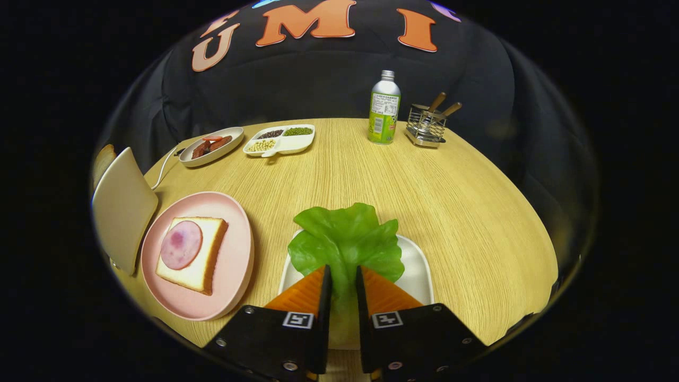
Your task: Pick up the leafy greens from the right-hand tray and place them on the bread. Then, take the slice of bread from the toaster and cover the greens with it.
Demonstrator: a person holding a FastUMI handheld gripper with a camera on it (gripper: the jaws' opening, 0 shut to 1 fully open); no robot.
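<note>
One tool (344, 289), gripper view: its two fingers stand close together with the stem end of a bright green, ruffled leafy-greens piece (345, 239) pinched between them, both pads pressing on it. The leaf fans out just ahead of the fingertips, above a white rounded-square tray (419, 265) at the near edge of the pale wood-grain table (451, 180).

Two destinations, both toward the table's near left corner:
- A pink round plate (233, 281) carrying a square slice of white bread (204, 265) topped with a round pink slice of ham (181, 244).
- A cream-coloured toaster (123, 212) beside the plate, a browned slice of toast (104, 159) showing at its top.

Far edge: an oval dish of sausages (211, 146), a white divided dish of beans (280, 140), a green-labelled metal bottle (384, 109), a wire holder with wooden-handled utensils (427, 124).

Risks, as judged:
- The hold sits on the narrow stem alone; the broad leaf may droop, twist or slip free on the carry to the plate.
- A flopping leaf may land off-centre and overhang the bread, or shift the ham.
- Whether the leaf is fully clear of the tray cannot be told; a drag could snag it.
</note>
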